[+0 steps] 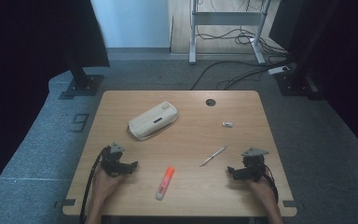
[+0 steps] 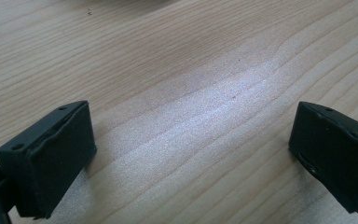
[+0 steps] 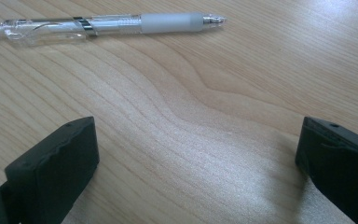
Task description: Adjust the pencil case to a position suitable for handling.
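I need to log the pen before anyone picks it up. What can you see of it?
The pen is a clear plastic click pen with a frosted grey grip sleeve, a metal band, a clip and a metal tip. It lies flat on the wooden table, slanted, between the orange highlighter and the right gripper. Nothing touches it but the table.

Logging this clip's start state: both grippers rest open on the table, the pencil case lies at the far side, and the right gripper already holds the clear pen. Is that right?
Not quite. The right gripper holds nothing: in the right gripper view its jaws stand wide apart over bare wood, and the clear pen lies on the table beyond them, untouched. The rest stands: the left gripper is open too, and the pencil case lies farther back.
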`<state>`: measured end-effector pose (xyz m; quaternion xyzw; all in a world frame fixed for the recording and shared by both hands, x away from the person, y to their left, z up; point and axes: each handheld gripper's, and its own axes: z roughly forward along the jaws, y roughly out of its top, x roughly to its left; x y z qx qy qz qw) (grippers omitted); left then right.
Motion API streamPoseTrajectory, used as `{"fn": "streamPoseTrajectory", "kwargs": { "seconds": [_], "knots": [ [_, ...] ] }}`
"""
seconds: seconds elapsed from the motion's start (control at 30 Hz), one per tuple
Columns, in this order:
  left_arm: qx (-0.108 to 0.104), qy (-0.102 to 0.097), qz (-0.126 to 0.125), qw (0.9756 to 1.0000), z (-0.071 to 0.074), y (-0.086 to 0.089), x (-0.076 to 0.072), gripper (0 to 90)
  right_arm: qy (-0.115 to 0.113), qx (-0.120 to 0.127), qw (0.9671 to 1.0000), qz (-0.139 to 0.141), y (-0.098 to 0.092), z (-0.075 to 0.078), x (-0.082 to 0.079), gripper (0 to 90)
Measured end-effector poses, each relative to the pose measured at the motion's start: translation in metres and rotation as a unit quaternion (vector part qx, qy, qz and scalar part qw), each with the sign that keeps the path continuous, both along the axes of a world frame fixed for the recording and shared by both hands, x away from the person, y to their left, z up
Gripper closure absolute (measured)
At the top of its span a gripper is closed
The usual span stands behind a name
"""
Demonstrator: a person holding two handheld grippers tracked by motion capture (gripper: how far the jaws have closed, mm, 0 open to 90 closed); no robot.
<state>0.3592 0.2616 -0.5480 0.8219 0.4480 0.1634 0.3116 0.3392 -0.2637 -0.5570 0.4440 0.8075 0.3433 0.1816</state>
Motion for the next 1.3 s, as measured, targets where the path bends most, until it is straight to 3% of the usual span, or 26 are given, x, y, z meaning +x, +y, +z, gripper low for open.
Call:
{"fn": "streamPoseTrajectory", "kwargs": {
  "seconds": [0.43,0.53,0.8,0.93,0.97,1.17,1.3],
  "knots": [
    [0.007,0.008,-0.029,0.9995,0.002,-0.002,-0.004,0.0,0.000,0.000,1.0000,0.002,0.000,0.000,0.000,0.0],
    [0.013,-0.002,-0.034,0.9993,0.004,-0.004,-0.004,0.0,0.000,0.000,1.0000,0.002,0.000,0.000,0.000,0.0],
    [-0.041,-0.020,-0.054,0.9975,0.016,-0.009,0.000,0.0,0.000,0.000,1.0000,0.002,0.000,0.000,0.000,0.0],
    [-0.038,-0.021,-0.067,0.9968,0.019,-0.016,0.003,0.0,0.000,0.000,1.0000,0.002,0.000,0.000,0.000,0.0],
    [-0.039,-0.034,-0.070,0.9962,0.020,-0.017,0.003,0.0,0.000,0.000,1.0000,0.002,0.000,0.000,0.000,0.0],
    [-0.022,-0.021,-0.073,0.9969,0.032,-0.023,0.013,0.0,0.000,0.000,1.0000,0.002,0.000,0.000,0.000,0.0],
    [-0.028,-0.016,-0.078,0.9965,0.042,-0.028,0.021,0.0,0.000,0.000,1.0000,0.002,0.000,0.000,0.000,0.0]
  ]
}}
